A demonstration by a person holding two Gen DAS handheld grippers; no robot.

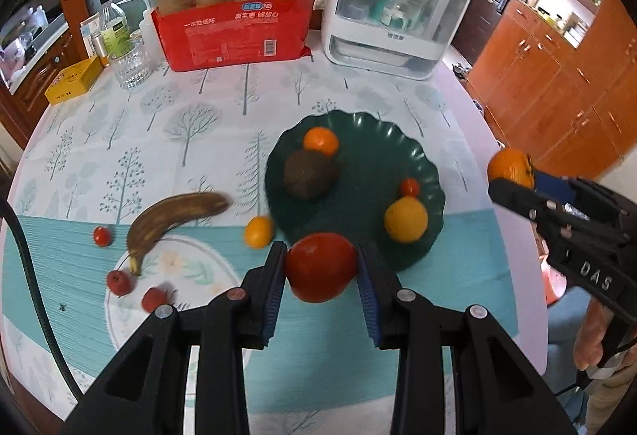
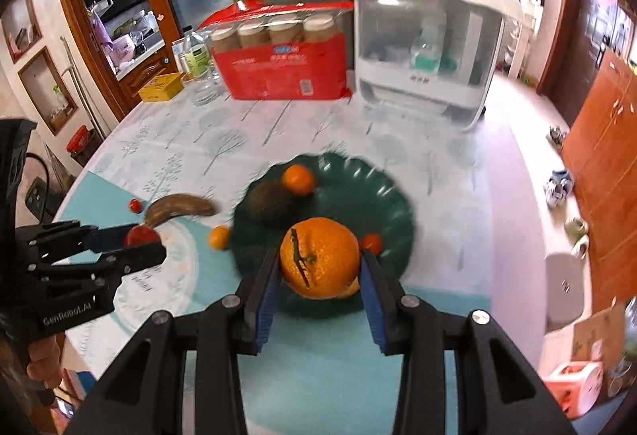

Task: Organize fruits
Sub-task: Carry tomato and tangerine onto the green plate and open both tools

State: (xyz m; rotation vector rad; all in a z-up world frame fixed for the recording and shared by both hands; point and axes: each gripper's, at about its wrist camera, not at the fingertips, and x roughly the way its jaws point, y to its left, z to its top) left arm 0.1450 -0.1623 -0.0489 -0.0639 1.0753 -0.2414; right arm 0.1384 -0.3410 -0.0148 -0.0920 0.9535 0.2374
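Item, nearest the lens: left gripper (image 1: 321,267), clamped on a red tomato (image 1: 321,267) held above the near rim of the dark green scalloped plate (image 1: 414,156).

Item: right gripper (image 2: 318,269), clamped on a stemmed orange (image 2: 318,257), held over the plate's near half.

On the plate: small orange (image 1: 321,141), brown round fruit (image 1: 309,174), yellow citrus (image 1: 405,218), cherry tomato (image 1: 410,187).

Loose on the desk (image 1: 119,140): kumquat (image 1: 258,232) just beside the rim, browned banana (image 1: 175,216), several small red fruits to its left.

Handling note, as judgement: lower each fruit onto bare plate before releasing, clear of the round fruits, which would likely roll if struck; keep the two grippers apart.
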